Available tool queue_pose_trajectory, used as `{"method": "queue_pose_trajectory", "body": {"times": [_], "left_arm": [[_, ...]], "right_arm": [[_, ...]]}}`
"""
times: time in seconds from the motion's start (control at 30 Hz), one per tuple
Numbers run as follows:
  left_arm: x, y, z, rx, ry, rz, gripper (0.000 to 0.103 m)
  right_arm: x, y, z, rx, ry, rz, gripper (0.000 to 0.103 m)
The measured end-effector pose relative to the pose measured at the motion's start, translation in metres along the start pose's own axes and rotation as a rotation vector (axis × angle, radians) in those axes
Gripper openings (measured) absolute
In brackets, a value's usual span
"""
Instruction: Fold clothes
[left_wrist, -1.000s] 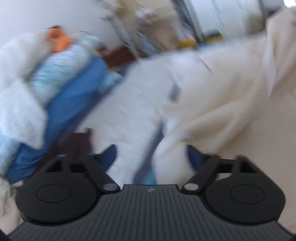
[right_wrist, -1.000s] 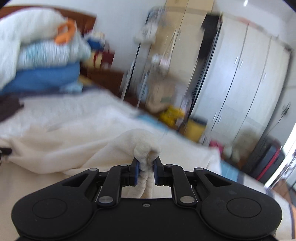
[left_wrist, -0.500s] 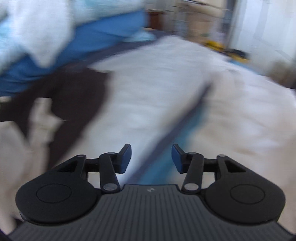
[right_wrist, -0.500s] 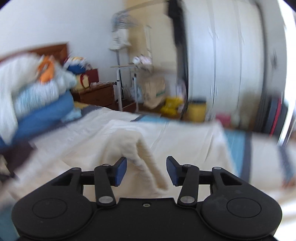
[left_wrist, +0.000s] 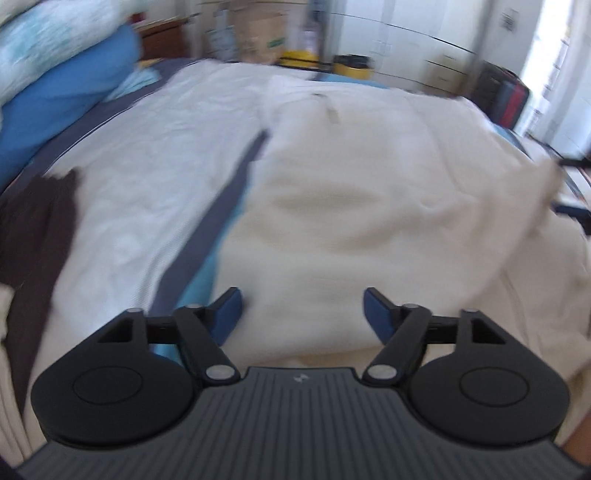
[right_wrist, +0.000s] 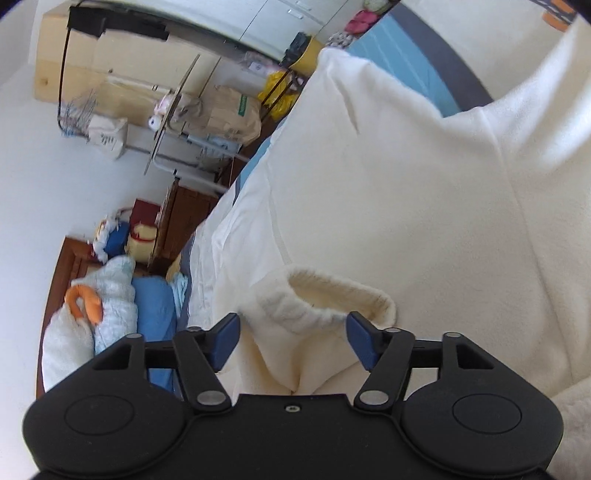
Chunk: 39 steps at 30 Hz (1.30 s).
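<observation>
Left hand-held gripper (left_wrist: 303, 308): jaws wide apart and opening, blue pads clear of the cloth. It hangs over the near part of the cream garment (left_wrist: 369, 192), nothing pinched; the fabric shows between and beyond the pads but whether it touches them can't be told.

Right hand-held gripper (right_wrist: 293, 338): jaws also apart and opening. View is rolled sideways. A ribbed cuff (right_wrist: 325, 299) of the same garment sits between the pads, its open mouth facing the camera; pads stand off either side of it, not pressing.

Garment lies spread on the bed (left_wrist: 147, 177), covering the centre and right of the mattress in the left view; its right edge is bunched and a bit lifted, blurred. In the right view a sleeve runs away from the cuff toward the far side, w/ the body of the garment filling the right half of the frame.

Left of the garment: white sheet w/ a dark stripe (left_wrist: 218, 206) and a light-blue band beside it. Brown cloth (left_wrist: 40, 221) at the near left edge of the bed. Blue pillow (left_wrist: 62, 99) at far left, pale patterned bedding stacked on top.

Far side of the room: wardrobe (left_wrist: 406, 48), cardboard box (left_wrist: 258, 33), yellow bin (left_wrist: 354, 62), dark suitcase (left_wrist: 502, 96) far right. Right view also shows a drying rack (right_wrist: 173, 110) and an orange item (right_wrist: 86, 301) on the bedding pile.
</observation>
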<state>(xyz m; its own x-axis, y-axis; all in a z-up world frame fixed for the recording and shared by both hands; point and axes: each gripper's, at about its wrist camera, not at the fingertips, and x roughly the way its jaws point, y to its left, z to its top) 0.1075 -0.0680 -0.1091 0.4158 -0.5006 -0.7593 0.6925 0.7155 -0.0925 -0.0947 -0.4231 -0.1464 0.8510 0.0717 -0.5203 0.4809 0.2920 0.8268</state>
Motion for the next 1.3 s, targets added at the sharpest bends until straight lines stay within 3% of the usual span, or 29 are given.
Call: {"method": "queue_pose_trajectory", "body": {"times": [0.07,0.17,0.23,0.33,0.37,0.4,0.47,0.53,0.57,0.63,0.67,0.7,0.73,0.77,0.8,0.93,1.0,1.1,1.17,1.3], "left_arm": [[0.001,-0.017,-0.002,0.114,0.013,0.028,0.089],[0.007,-0.033,-0.009,0.229,0.024,0.073,0.089],[0.01,-0.044,-0.013,0.304,0.031,0.103,0.089],[0.024,-0.049,-0.014,0.339,0.06,0.178,0.09],[0.032,-0.049,-0.012,0.347,0.074,0.239,0.091],[0.037,-0.048,-0.011,0.355,0.074,0.286,0.1],[0.045,-0.046,-0.009,0.369,0.07,0.376,0.103],[0.043,-0.038,-0.004,0.311,0.048,0.384,0.103],[0.039,-0.033,-0.002,0.282,0.022,0.407,0.096],[0.03,-0.027,0.0,0.257,-0.03,0.456,0.073],[0.025,-0.022,0.002,0.232,-0.045,0.467,0.054],[0.021,-0.017,0.004,0.191,-0.056,0.477,0.028],[0.017,-0.011,0.005,0.152,-0.066,0.498,0.016],[0.012,-0.004,0.007,0.111,-0.079,0.501,0.014],[0.005,0.006,0.009,0.056,-0.097,0.485,0.013],[-0.03,0.047,0.011,-0.219,-0.175,0.37,0.008],[-0.053,0.053,0.004,-0.248,-0.255,0.486,0.0],[-0.087,0.058,-0.007,-0.249,-0.369,0.678,0.0],[-0.1,0.079,-0.016,-0.346,-0.36,0.59,0.0],[-0.08,0.115,-0.029,-0.529,-0.238,0.367,0.002]], "right_arm": [[0.003,-0.002,0.002,0.026,0.046,0.046,0.071],[0.003,0.002,0.002,0.034,0.093,0.123,0.074],[0.003,0.009,-0.002,-0.005,0.091,0.123,0.09],[0.016,0.008,-0.005,0.008,0.127,0.082,0.09],[0.022,0.003,-0.006,0.037,0.148,0.063,0.09],[0.028,-0.003,-0.006,0.071,0.161,0.032,0.09],[0.039,-0.015,-0.005,0.143,0.177,-0.04,0.09],[0.046,-0.024,-0.003,0.206,0.19,-0.05,0.09],[0.047,-0.026,-0.002,0.228,0.184,-0.039,0.09],[0.046,-0.027,-0.001,0.258,0.158,-0.019,0.089],[0.044,-0.025,-0.002,0.239,0.137,-0.019,0.086],[0.044,-0.021,-0.002,0.211,0.113,-0.022,0.07],[0.043,-0.014,-0.003,0.153,0.102,-0.026,0.043],[0.044,-0.005,-0.004,0.082,0.096,-0.03,0.029],[0.044,0.008,-0.006,0.001,0.091,-0.035,0.022],[0.038,0.06,-0.02,-0.329,0.026,-0.077,0.016],[0.029,0.079,-0.028,-0.442,-0.023,-0.068,0.016],[0.014,0.095,-0.032,-0.504,-0.054,-0.03,0.016],[0.007,0.092,-0.032,-0.506,-0.054,-0.06,0.016],[0.02,0.091,-0.027,-0.542,-0.095,-0.272,0.016]]}}
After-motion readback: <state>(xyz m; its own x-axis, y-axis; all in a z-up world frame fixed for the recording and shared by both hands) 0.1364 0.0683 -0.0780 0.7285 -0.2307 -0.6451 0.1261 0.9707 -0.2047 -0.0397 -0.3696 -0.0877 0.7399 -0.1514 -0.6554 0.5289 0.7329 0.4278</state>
